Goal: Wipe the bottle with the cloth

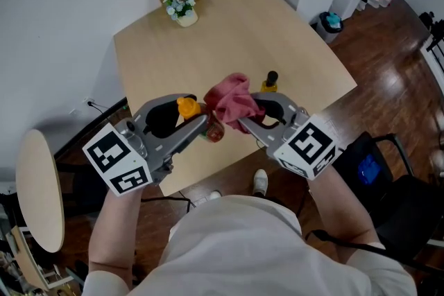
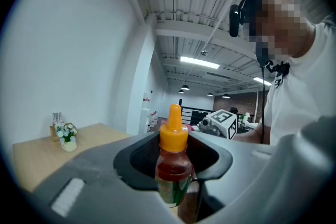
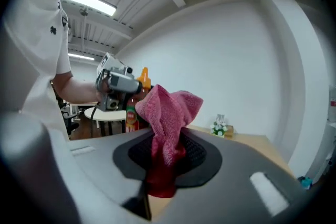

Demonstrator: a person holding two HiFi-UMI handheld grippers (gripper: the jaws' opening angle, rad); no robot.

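My left gripper (image 1: 203,127) is shut on a small sauce bottle (image 1: 189,108) with an orange nozzle cap, red contents and a green label, held in the air over the table's near edge. The left gripper view has the bottle (image 2: 173,165) upright between the jaws. My right gripper (image 1: 244,123) is shut on a crumpled pink-red cloth (image 1: 233,100), whose loose end stands up right beside the bottle, touching or nearly so. From the right gripper view the cloth (image 3: 169,119) rises out of the jaws, with the bottle (image 3: 137,113) and the left gripper (image 3: 116,85) behind it.
The wooden table (image 1: 229,31) carries a small flower pot (image 1: 182,10) at its far corner and a yellow bottle with a black cap (image 1: 269,82) near the grippers. A round side table (image 1: 38,190) stands to the left, a black chair (image 1: 388,177) to the right.
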